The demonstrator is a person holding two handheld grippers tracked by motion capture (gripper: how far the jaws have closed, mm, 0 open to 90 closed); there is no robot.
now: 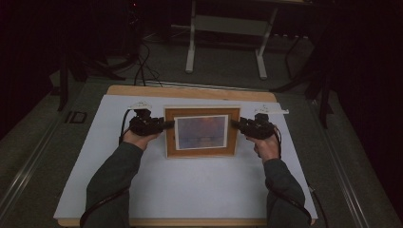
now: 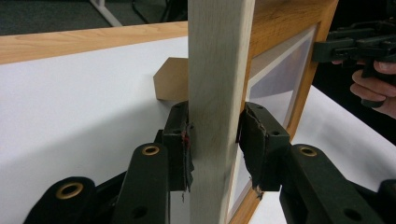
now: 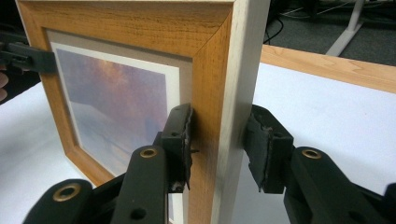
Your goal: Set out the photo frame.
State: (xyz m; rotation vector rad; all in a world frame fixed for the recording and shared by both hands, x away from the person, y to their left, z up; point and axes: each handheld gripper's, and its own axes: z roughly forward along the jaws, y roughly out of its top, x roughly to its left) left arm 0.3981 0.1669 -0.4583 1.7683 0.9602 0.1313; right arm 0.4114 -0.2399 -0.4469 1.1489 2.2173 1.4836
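gripping the picture frame (image 1: 201,132) upright, left tongs (image 1: 166,124) and right tongs (image 1: 234,124) clamp its sides.

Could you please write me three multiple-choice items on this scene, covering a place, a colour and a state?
1. Where does the left gripper meet the picture frame?
A. its left side B. its top edge C. its glass centre

2. What colour is the sheet that covers the table?
A. red B. white C. black

3. How does the frame stand?
A. flat, face down B. upright, between both grippers C. hung on a wall

Key: 1 A, the jaws flank the left rail; 2 B, the sheet looks white; 3 B, the right gripper flanks the opposite rail.
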